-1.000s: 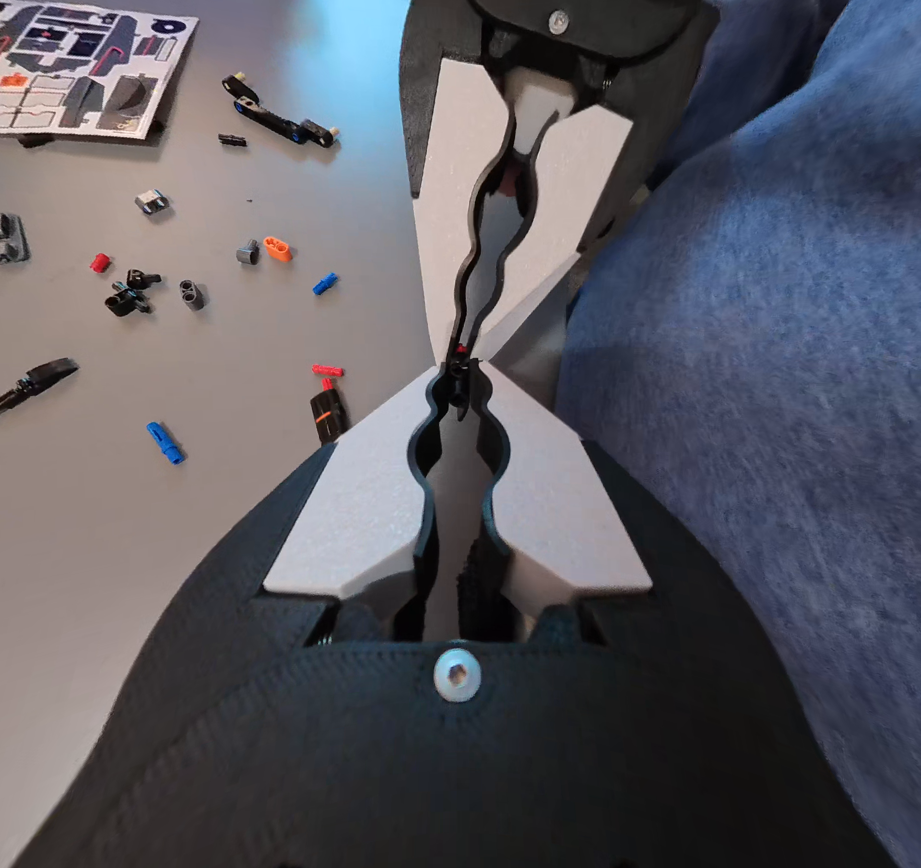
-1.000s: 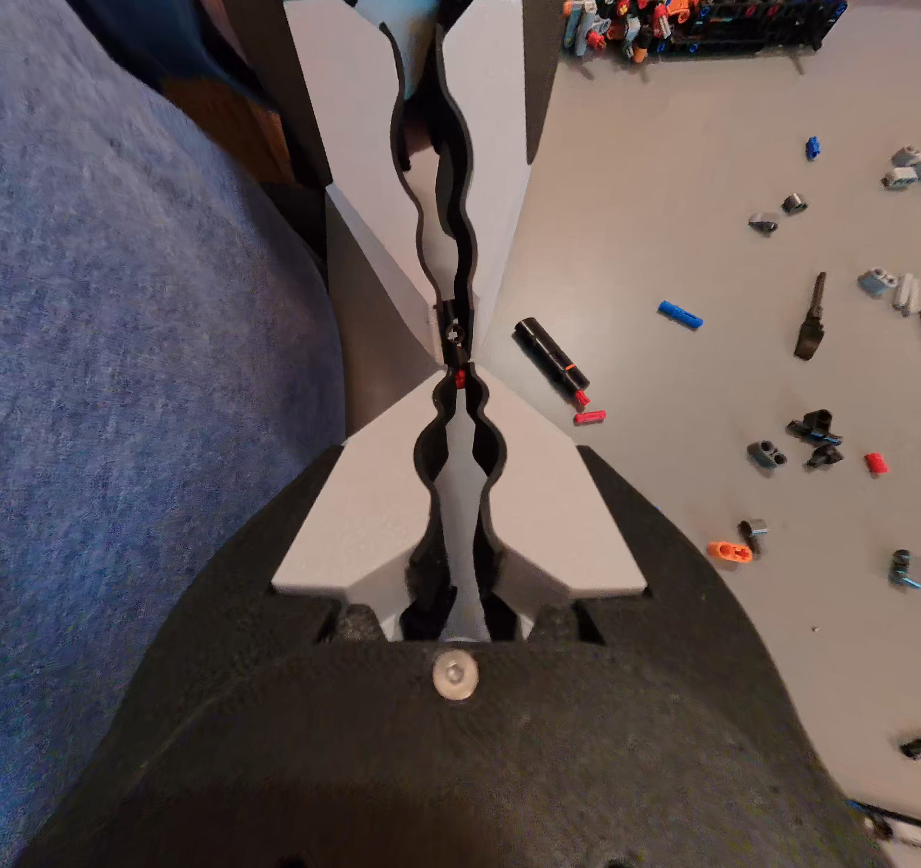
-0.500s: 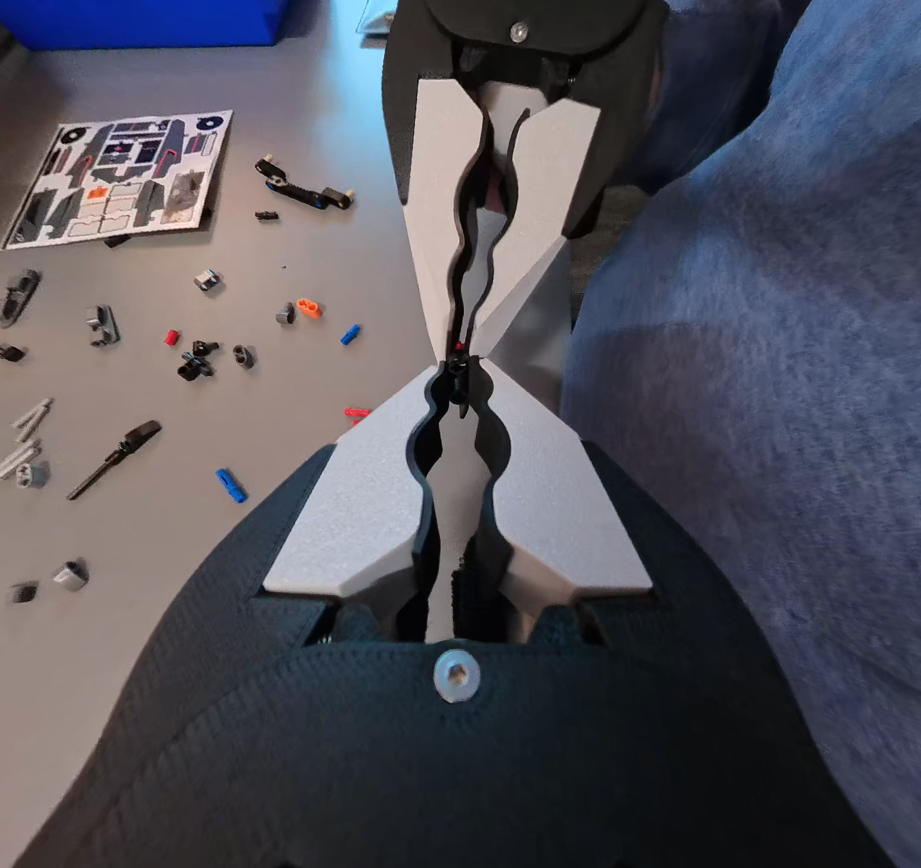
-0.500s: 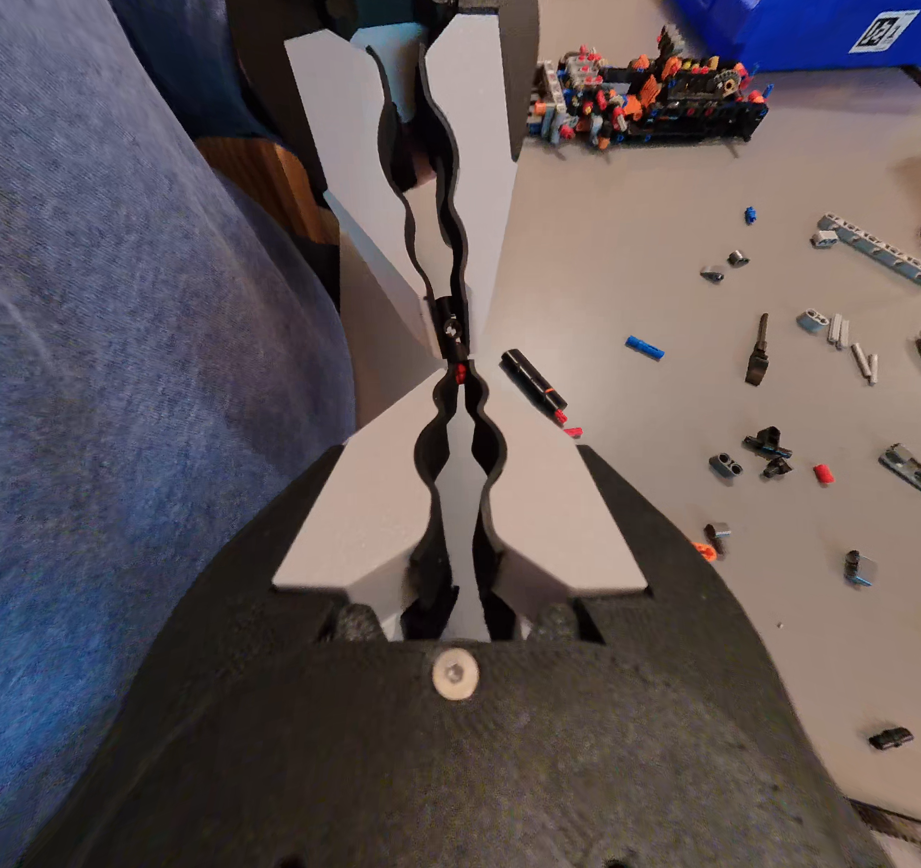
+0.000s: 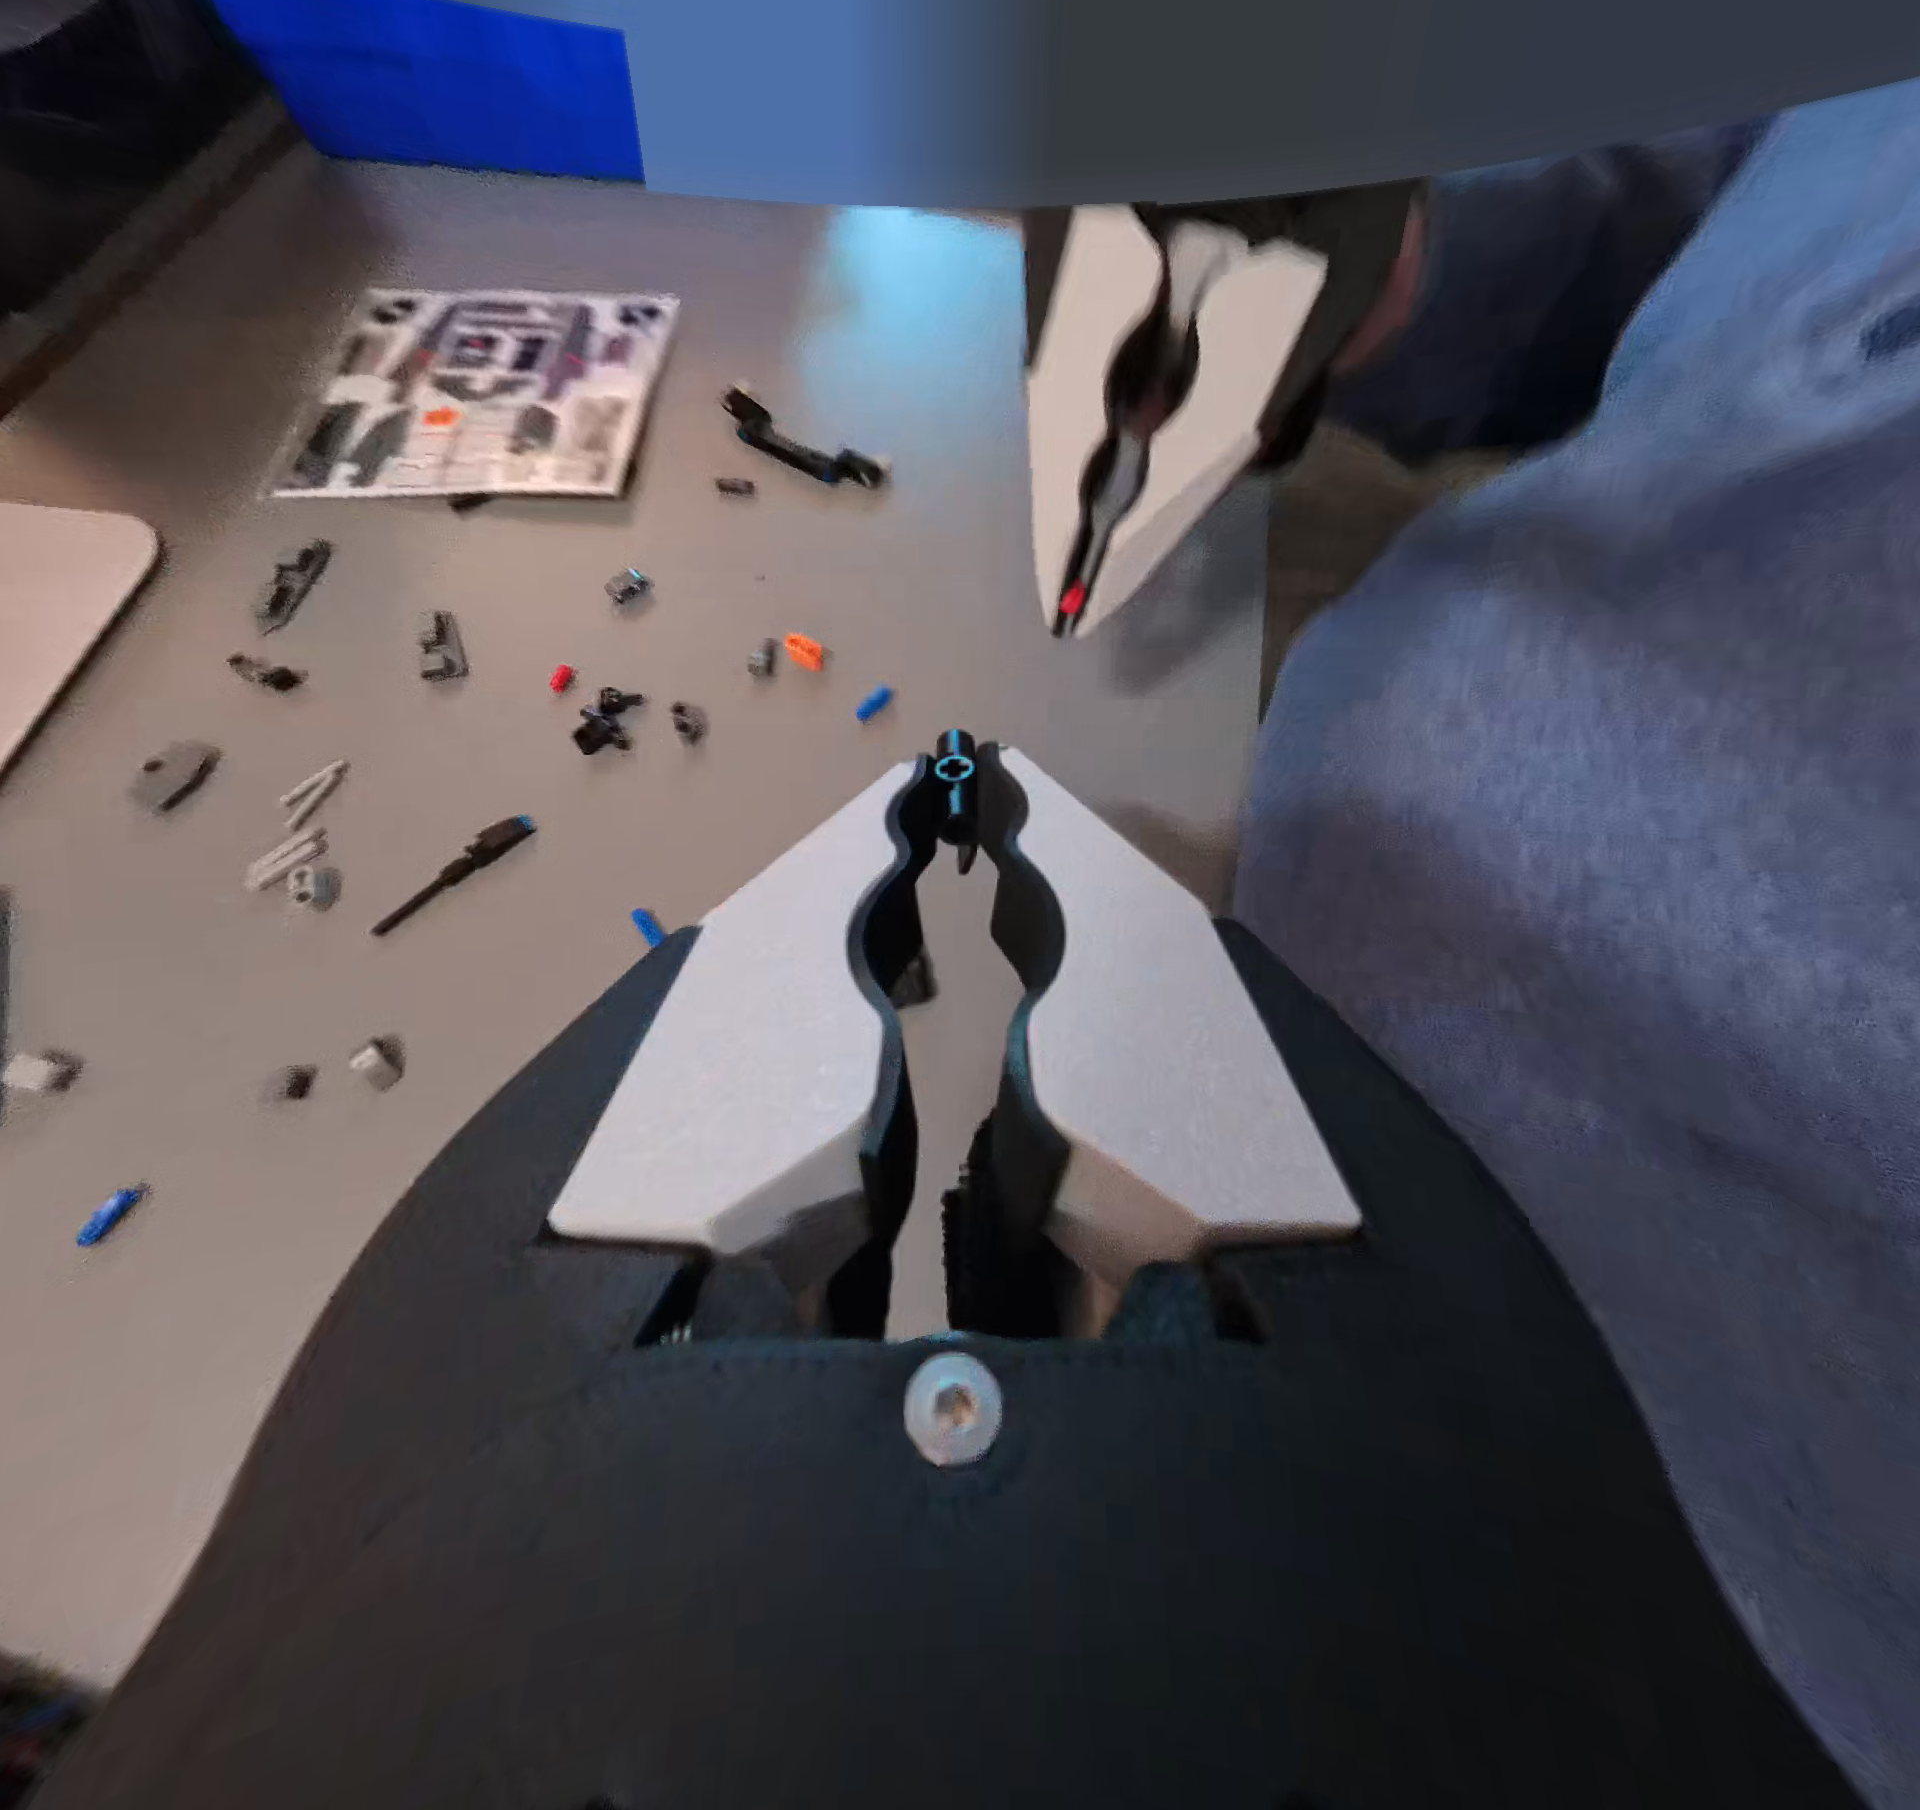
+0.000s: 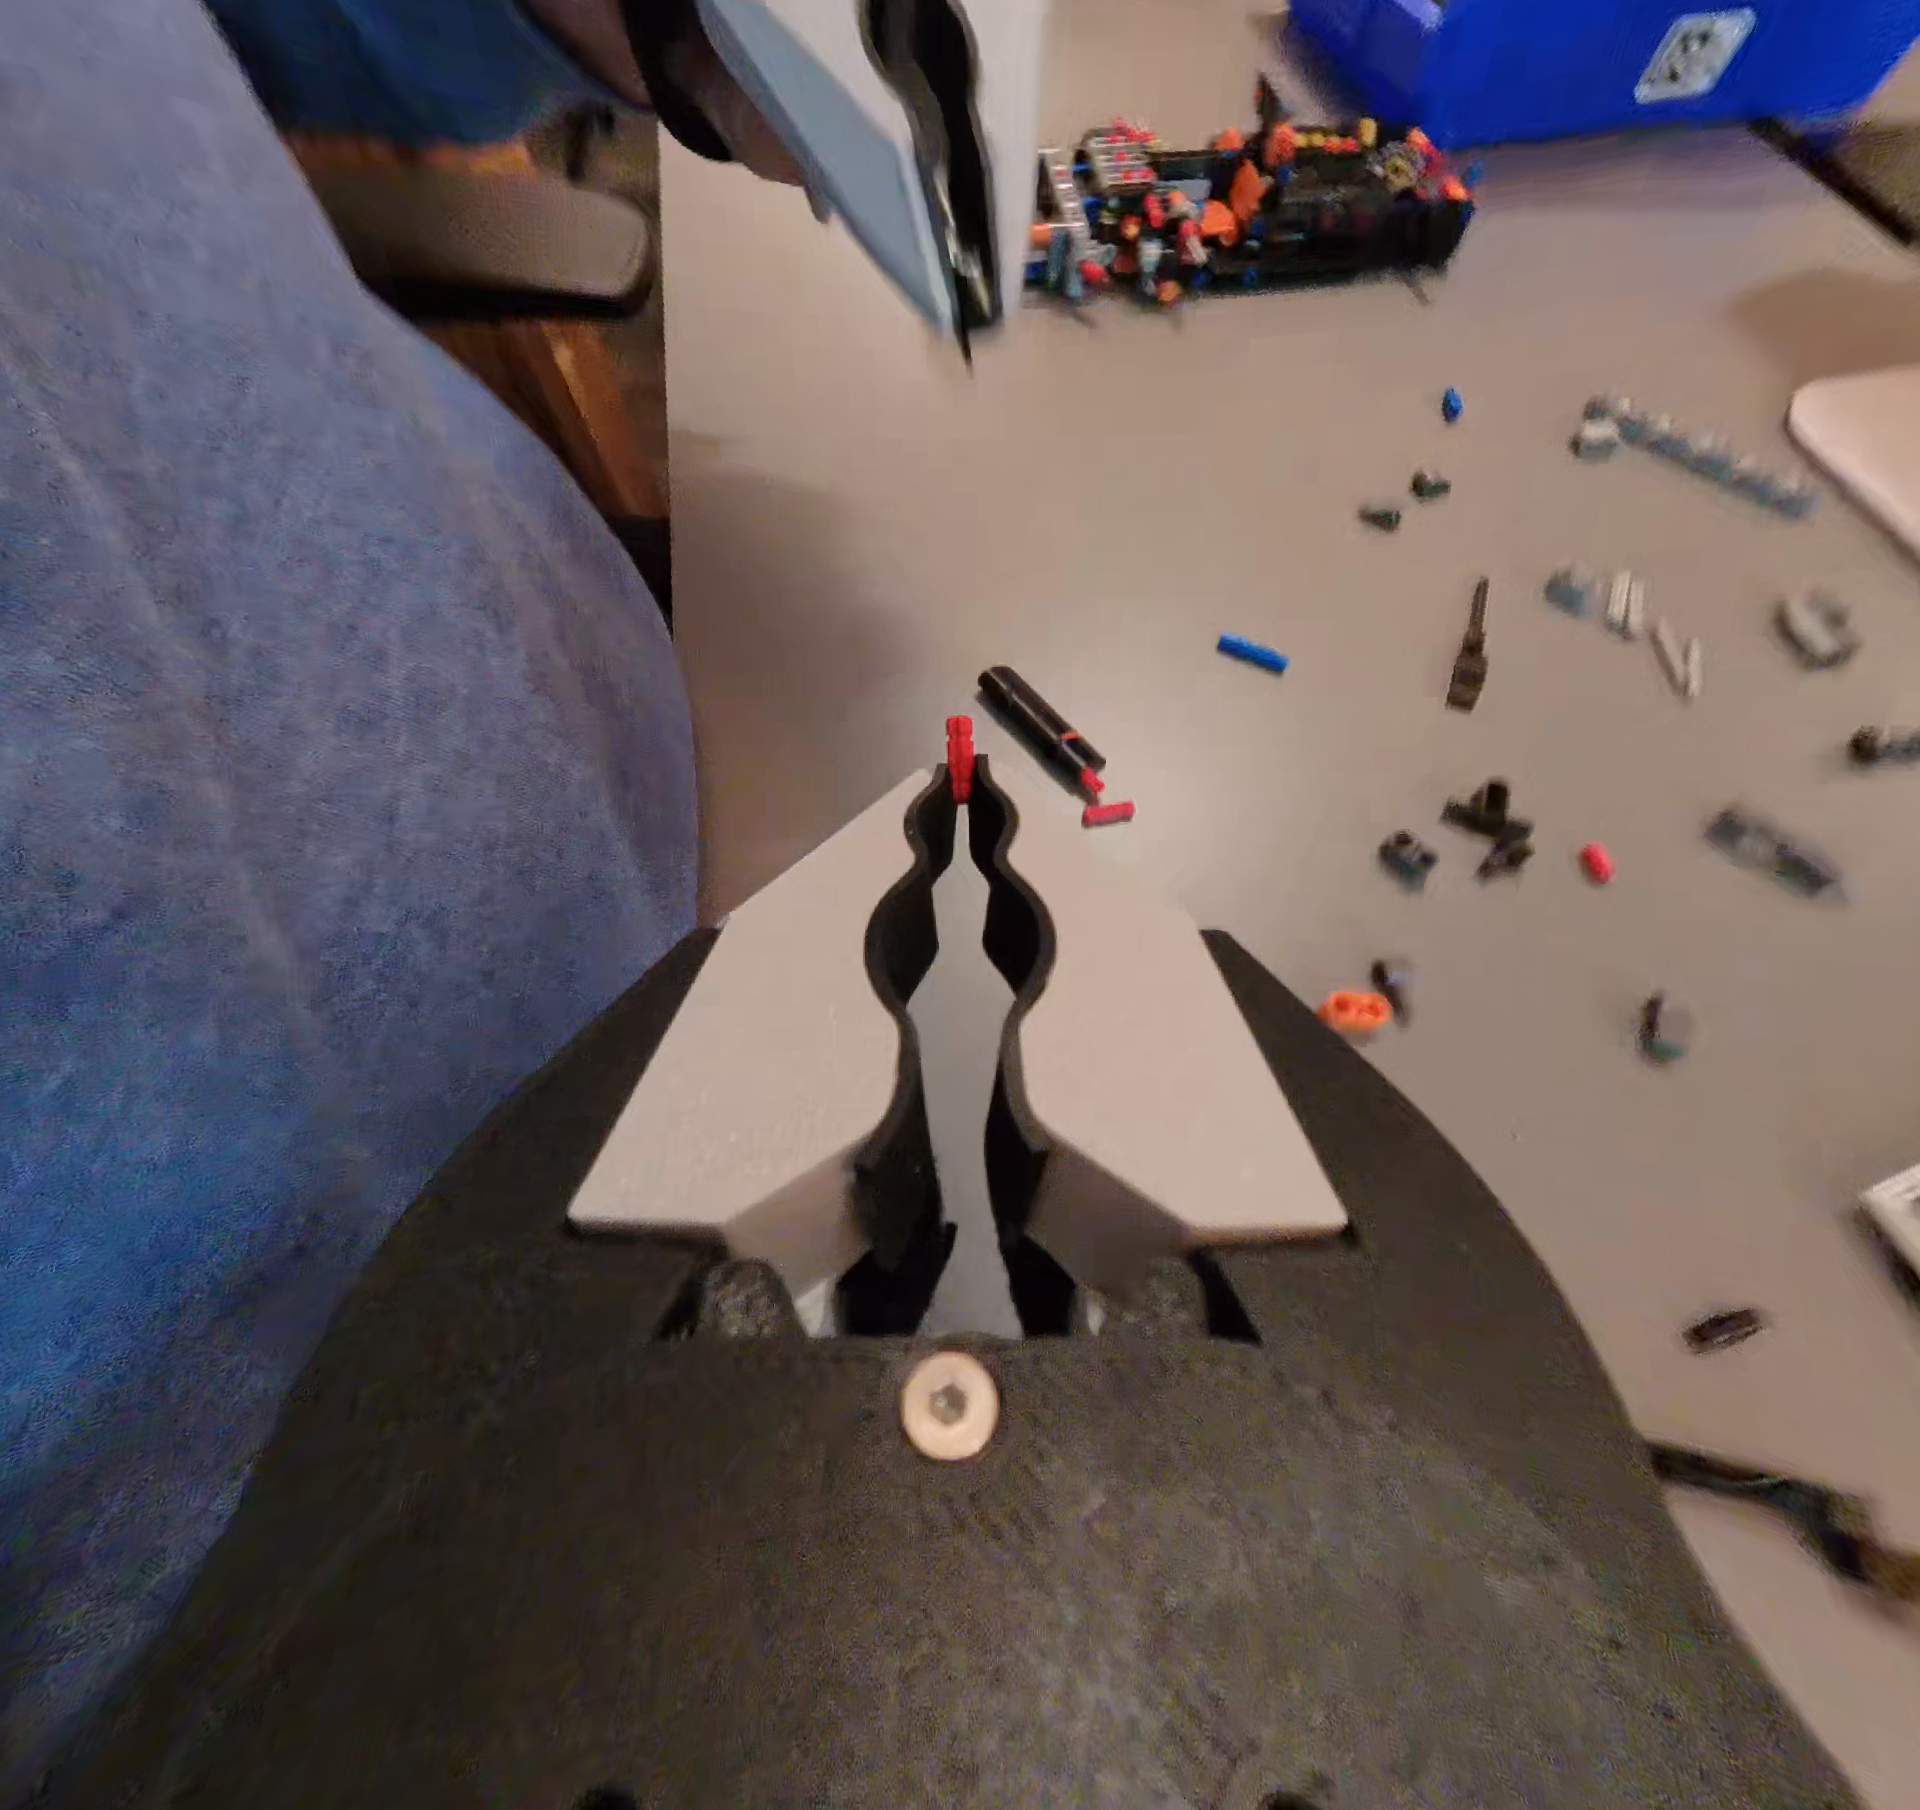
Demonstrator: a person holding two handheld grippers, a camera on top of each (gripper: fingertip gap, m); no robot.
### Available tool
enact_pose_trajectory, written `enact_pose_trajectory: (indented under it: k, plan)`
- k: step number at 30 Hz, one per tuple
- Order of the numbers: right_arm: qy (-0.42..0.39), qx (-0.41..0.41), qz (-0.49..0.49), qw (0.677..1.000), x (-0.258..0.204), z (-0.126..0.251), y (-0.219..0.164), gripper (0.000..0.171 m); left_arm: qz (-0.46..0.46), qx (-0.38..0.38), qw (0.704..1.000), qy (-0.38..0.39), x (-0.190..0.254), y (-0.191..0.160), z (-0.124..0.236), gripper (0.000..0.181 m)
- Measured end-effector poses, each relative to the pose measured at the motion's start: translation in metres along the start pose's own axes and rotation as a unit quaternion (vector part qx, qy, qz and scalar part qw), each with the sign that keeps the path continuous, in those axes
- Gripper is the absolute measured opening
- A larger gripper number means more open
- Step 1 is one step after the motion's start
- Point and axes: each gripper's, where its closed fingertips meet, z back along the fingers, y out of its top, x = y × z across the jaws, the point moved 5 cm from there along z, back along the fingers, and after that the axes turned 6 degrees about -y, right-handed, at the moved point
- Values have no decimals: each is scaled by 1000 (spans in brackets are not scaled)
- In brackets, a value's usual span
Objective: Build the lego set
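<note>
My left gripper (image 5: 954,773) is shut on a small black connector piece (image 5: 954,786) with a cross-shaped hole facing forward. My right gripper (image 6: 961,781) is shut on a small red pin (image 6: 960,750) that sticks out past its tips. The two grippers are apart above the grey table (image 6: 1143,513). The right gripper also shows in the left wrist view (image 5: 1075,607), the red pin (image 5: 1070,599) at its tip. The left gripper shows blurred at the top of the right wrist view (image 6: 961,306). The partly built lego model (image 6: 1247,212), black with orange and red parts, stands at the back.
Loose lego pieces are scattered over the table: a black tube with a red end (image 6: 1039,726), a red pin (image 6: 1108,813), a blue pin (image 6: 1251,653), an orange piece (image 6: 1354,1010). A sticker sheet (image 5: 478,394) and blue bins (image 6: 1621,4) are farther back. A person's blue-clad leg (image 5: 1610,877) borders the table. The gap from one gripper's tips to the other's is roughly 8 cm. About 30 cm separates my left fingertips from the partly built lego model (image 6: 1247,212).
The grippers were tip to tip, the red pin against the black connector. They have pulled apart: the left keeps the black connector, the right keeps the red pin. Both have lifted.
</note>
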Motion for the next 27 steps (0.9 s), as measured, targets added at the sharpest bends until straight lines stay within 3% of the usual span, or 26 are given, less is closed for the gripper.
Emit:
enact_pose_trajectory:
  k: [4, 6, 12, 16, 19, 27]
  plan:
    - [3, 11, -24, 1000, 10, -5, -3, 0, -6, -45, 999, -8, 5, -14, -20, 6]
    - [14, -7, -18, 1000, 5, -8, -11, 0, 54, -40, 997, -34, 0, -27, -19, 5]
    - [36, -48, -11, 998, -4, -25, -26, 1, 90, -173, 979, -52, -2, -83, -31, 5]
    - [55, -50, -8, 997, -10, -32, -28, 1, 103, -188, 975, -50, -12, -94, -33, 7]
    - [63, -46, -15, 997, -11, -34, -28, 1, 110, -210, 971, -40, -19, -104, -34, 22]
    - [64, -48, -25, 997, -7, -38, -30, 1, 98, -177, 979, -9, -31, -97, -30, 39]
